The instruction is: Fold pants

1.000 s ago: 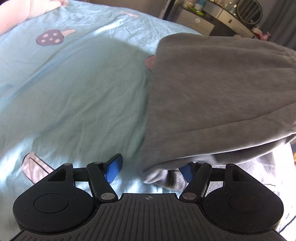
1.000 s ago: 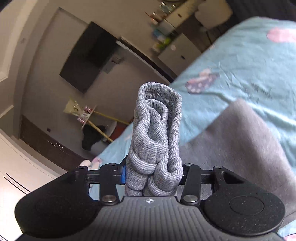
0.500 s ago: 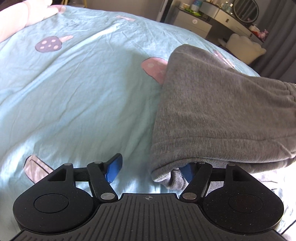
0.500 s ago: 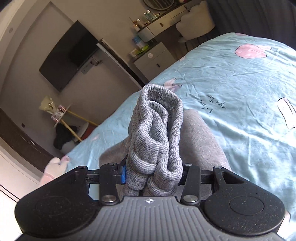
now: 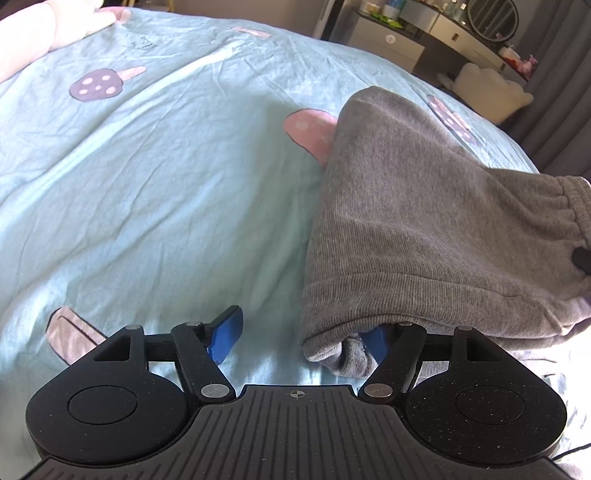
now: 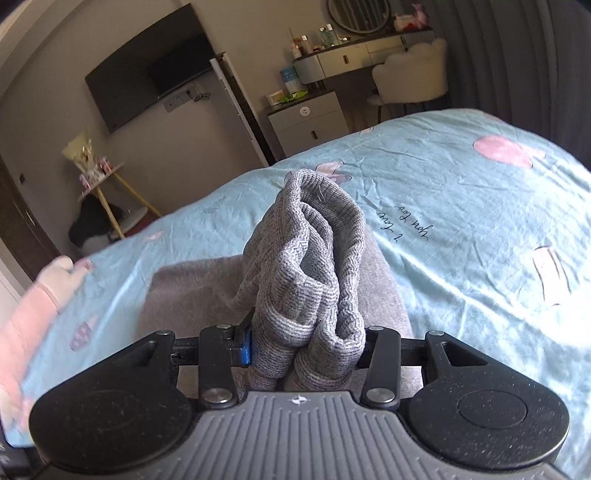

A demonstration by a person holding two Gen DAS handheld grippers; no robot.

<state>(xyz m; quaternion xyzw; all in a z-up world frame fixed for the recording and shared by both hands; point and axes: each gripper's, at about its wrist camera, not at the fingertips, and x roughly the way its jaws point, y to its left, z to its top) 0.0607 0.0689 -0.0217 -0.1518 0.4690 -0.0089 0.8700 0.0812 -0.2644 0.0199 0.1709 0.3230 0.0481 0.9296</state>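
The one pair of grey sweatpants (image 5: 424, 229) lies on my pale blue bedsheet (image 5: 166, 192), already doubled over, its ribbed cuff end nearest my left tool and the elastic waistband showing at the right edge of that view. My right gripper (image 6: 304, 347) is clamped on a bunched wad of ribbed cuff fabric (image 6: 306, 266), several layers thick, and carries it above the rest of the garment. My left gripper (image 5: 301, 334) stands spread wide: one blue pad (image 5: 225, 334) lies bare over the sheet, the other is tucked under the folded edge, so it grips nothing.

The risk I see is in the right hold. The wad is thick and uneven, and I judge an inner layer could slide out as I lay it down, leaving a crooked fold. The left pad under the hem could also drag the bottom layer and wrinkle it if I pull away carelessly.

I count one pair of pants, two grippers, and several mushroom prints on the sheet. A pink-sleeved hand (image 5: 55, 29) rests at the far left corner of the bed.
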